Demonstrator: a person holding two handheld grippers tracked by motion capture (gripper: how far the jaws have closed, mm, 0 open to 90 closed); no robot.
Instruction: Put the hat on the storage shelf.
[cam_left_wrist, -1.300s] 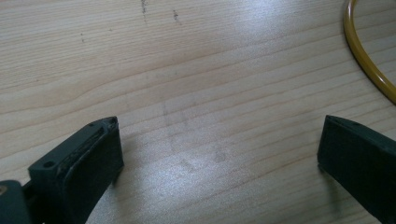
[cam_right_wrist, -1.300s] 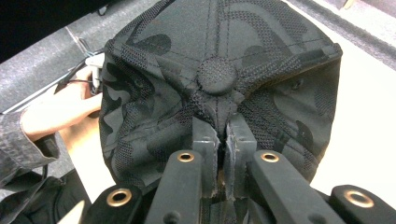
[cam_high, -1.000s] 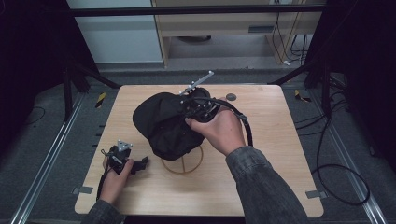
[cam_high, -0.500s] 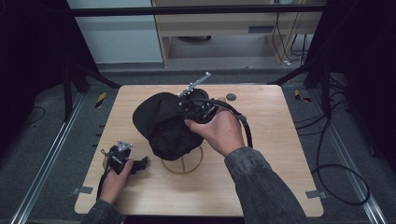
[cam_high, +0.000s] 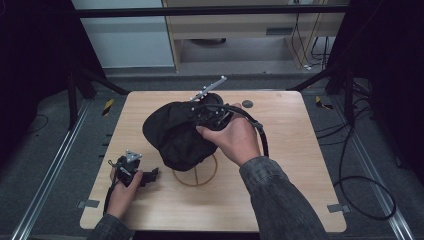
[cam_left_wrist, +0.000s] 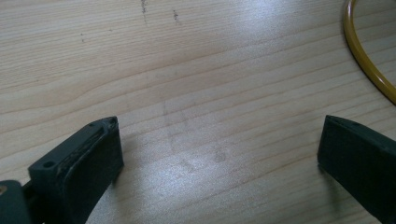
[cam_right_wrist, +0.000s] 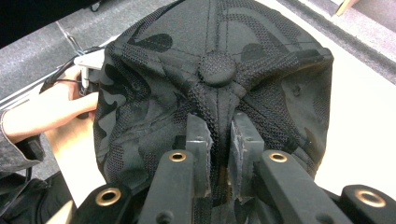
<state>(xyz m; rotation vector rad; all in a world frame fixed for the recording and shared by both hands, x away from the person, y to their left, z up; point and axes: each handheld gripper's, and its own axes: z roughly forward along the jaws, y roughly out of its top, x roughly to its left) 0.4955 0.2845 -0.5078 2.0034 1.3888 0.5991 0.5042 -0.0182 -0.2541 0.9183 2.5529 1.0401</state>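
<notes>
High view: pinching a black cap (cam_high: 175, 132) at frame centre with the right tool (cam_high: 212, 114), apparently keeping the crown lifted over a yellow wire ring (cam_high: 195, 172) on the tabletop (cam_high: 290, 165). Resting low at lower left, the left tool (cam_high: 131, 169), likely waiting clear of the cap.

Left gripper view: spreading wide over bare wood, jaws gripping nothing; ring's curve (cam_left_wrist: 369, 60) edging the upper right.

Right gripper view: squeezing a fold of mesh just below the top button (cam_right_wrist: 216, 68), jaws nearly together, seemingly to carry the cap by its crown.
</notes>
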